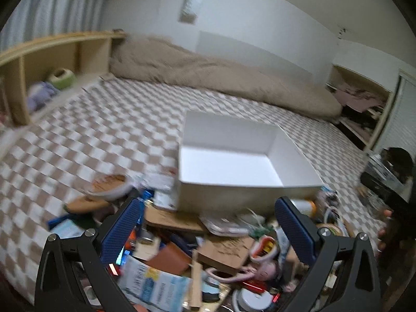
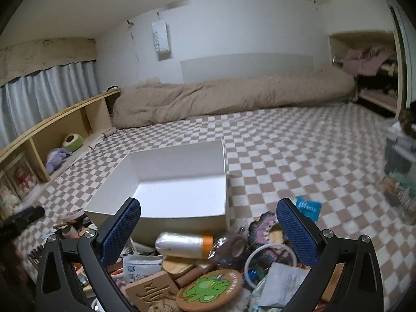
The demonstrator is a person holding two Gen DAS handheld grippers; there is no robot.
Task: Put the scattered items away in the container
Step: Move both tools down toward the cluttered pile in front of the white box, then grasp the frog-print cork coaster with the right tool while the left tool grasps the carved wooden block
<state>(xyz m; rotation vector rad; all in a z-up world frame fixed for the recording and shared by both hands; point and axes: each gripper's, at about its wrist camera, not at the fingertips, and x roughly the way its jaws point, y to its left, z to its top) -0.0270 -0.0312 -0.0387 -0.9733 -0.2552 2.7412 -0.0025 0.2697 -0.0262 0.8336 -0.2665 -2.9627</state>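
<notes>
Both wrist views look forward over clutter, sharing the white box (image 1: 241, 166).

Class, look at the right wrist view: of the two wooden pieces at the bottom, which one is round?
The coaster with the green cartoon animal is round; the block left of it is squarish with carved characters.

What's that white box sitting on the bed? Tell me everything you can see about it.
The white box is an open, lidless rectangular container, seemingly of thin card, with plain white walls and floor. It sits upright on the checkered bedcover, and nothing can be seen inside it. Its near wall borders the pile of scattered items; from the left wrist view its near edge seems to rest on some of the clutter. Neither gripper touches it.
</notes>
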